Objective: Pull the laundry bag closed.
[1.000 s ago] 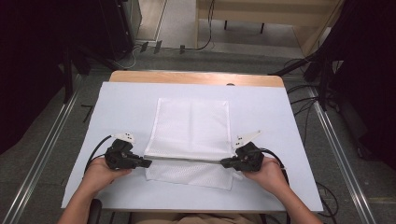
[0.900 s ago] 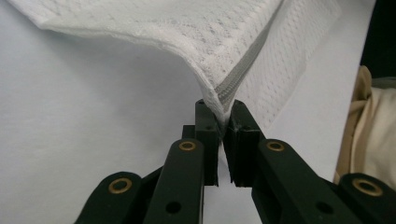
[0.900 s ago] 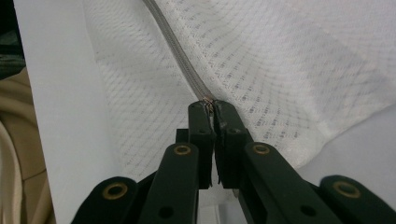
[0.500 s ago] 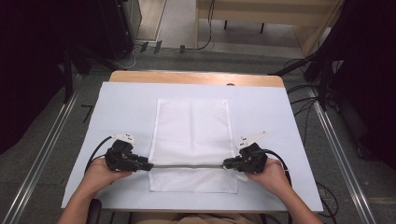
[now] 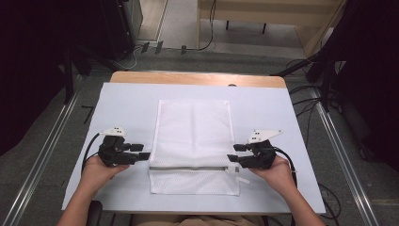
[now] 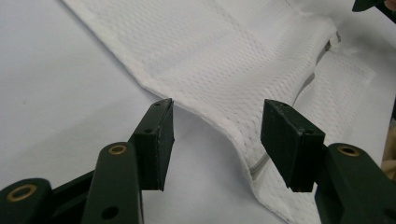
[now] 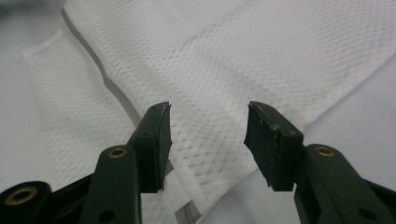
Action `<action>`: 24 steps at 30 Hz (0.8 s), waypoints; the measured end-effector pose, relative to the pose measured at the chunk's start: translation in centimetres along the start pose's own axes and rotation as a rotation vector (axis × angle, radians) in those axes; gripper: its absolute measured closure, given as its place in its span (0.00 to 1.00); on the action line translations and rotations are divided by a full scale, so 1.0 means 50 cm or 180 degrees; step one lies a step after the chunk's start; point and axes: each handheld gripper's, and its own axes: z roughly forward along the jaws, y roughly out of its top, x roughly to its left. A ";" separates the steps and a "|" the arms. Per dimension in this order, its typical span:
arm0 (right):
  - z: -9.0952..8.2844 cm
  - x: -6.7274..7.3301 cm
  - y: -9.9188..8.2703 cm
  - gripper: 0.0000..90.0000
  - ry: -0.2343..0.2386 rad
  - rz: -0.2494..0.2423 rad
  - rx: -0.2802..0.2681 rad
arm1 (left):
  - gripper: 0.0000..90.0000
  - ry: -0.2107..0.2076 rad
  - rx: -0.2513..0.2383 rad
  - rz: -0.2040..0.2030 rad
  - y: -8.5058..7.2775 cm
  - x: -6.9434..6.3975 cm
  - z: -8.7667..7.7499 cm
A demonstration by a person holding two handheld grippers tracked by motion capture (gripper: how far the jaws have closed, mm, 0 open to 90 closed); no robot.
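We have just been opening both jaws, left gripper (image 5: pixel 145 156) and right gripper (image 5: pixel 232 158), nothing clamped; the mesh bag (image 5: pixel 194 141) lies mid-frame, folded; its released fold could spring back.

The person's forearms (image 5: pixel 301 207) run off the bottom edge of the high view. The mesh bag (image 6: pixel 261 70) is cropped in both gripper views. The zipper pull (image 5: pixel 234 170) is too small to make out.

Black left gripper (image 5: pixel 141 155), black right gripper (image 5: pixel 234 158), brass rivets, white top plates, black cables
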 end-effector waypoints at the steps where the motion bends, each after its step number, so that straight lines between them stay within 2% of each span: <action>1: -0.004 -0.005 -0.001 0.55 -0.0077 -0.0008 -0.0030 | 0.47 0.0016 -0.0021 -0.0005 0.000 0.001 -0.001; 4: -0.010 -0.014 -0.003 0.54 -0.0126 0.0060 -0.0056 | 0.45 0.0184 -0.0071 -0.0001 -0.001 0.007 -0.004; 7: -0.017 -0.029 -0.008 0.51 -0.0211 0.0131 -0.0104 | 0.43 0.0277 -0.0154 -0.0042 -0.001 0.013 -0.010; 8: -0.021 -0.037 -0.011 0.48 -0.0274 0.0156 -0.0128 | 0.42 0.0312 -0.0174 -0.0042 -0.002 0.016 -0.012; 9: -0.021 -0.037 -0.011 0.48 -0.0274 0.0156 -0.0128 | 0.42 0.0336 -0.0168 -0.0031 -0.002 0.018 -0.014; 12: -0.028 -0.054 -0.017 0.43 -0.0441 0.0212 -0.0168 | 0.42 0.0445 -0.0157 -0.0054 -0.004 0.023 -0.017; 13: -0.028 -0.054 -0.017 0.43 -0.0441 0.0212 -0.0168 | 0.42 0.0468 -0.0165 -0.0055 -0.005 0.025 -0.017; 15: -0.034 -0.069 -0.023 0.38 -0.0537 0.0293 -0.0224 | 0.41 0.0545 -0.0166 -0.0083 -0.007 0.031 -0.019; 17: -0.039 -0.079 -0.027 0.35 -0.0633 0.0356 -0.0274 | 0.40 0.0584 -0.0152 -0.0094 -0.007 0.033 -0.020; 18: -0.039 -0.079 -0.027 0.35 -0.0633 0.0356 -0.0274 | 0.40 0.0601 -0.0144 -0.0095 -0.008 0.036 -0.020; 19: -0.043 -0.089 -0.032 0.32 -0.0736 0.0435 -0.0295 | 0.40 0.0623 -0.0126 -0.0105 -0.009 0.037 -0.022; 20: -0.043 -0.089 -0.032 0.32 -0.0736 0.0435 -0.0295 | 0.40 0.0639 -0.0138 -0.0115 -0.010 0.039 -0.022; 22: -0.044 -0.102 -0.040 0.30 -0.0910 0.0527 -0.0286 | 0.40 0.0665 -0.0154 -0.0134 -0.011 0.042 -0.024; 24: -0.044 -0.108 -0.044 0.29 -0.0962 0.0546 -0.0264 | 0.39 0.0692 -0.0146 -0.0143 -0.012 0.045 -0.026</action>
